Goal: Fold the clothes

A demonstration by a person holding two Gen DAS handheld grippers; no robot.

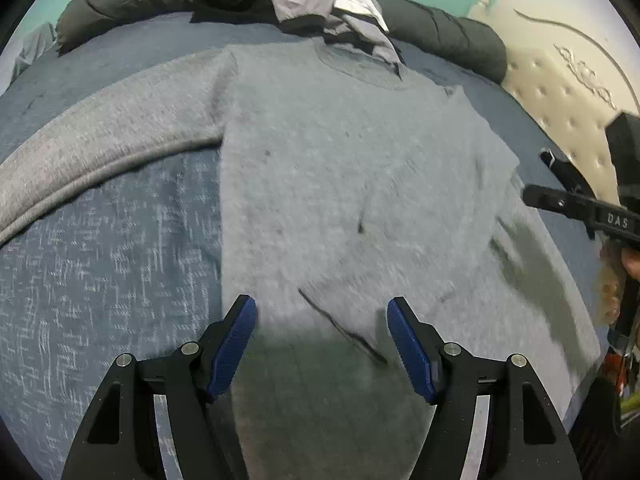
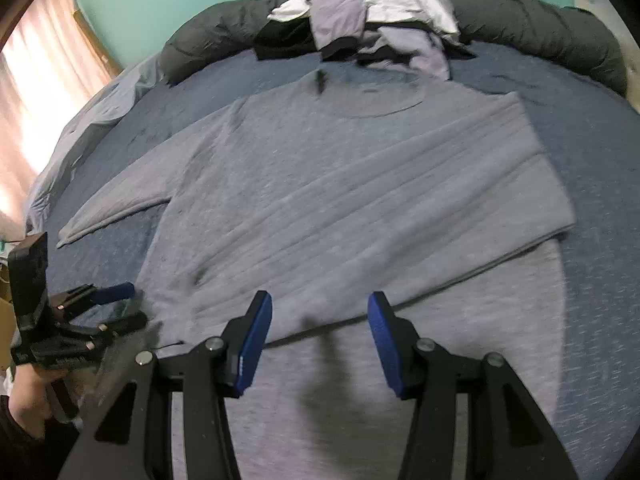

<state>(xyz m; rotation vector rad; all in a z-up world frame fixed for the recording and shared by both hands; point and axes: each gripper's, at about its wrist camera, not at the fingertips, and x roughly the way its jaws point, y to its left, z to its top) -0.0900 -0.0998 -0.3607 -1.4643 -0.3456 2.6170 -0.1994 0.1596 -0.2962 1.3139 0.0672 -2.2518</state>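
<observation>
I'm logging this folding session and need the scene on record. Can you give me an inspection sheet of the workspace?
Surface: bed with blue cover, mostly bare around the work.
Job's things: grey sweater lying flat, one sleeve folded across the body, the other sleeve still spread out.
Clutter: pile of clothes beyond the collar, on a dark rolled duvet.
Grippers: left gripper and right gripper both open, empty, above the hem.
Cables: nothing seen.
Surroundings: teal wall, curtain, tufted headboard.

Soft matt grey knit on sweater (image 1: 340, 168); coarse blue heathered weave on bed (image 1: 100, 260). Ribbed blue plastic pads on fingers (image 1: 234, 344), matt black arms, shiny metal pins.
</observation>
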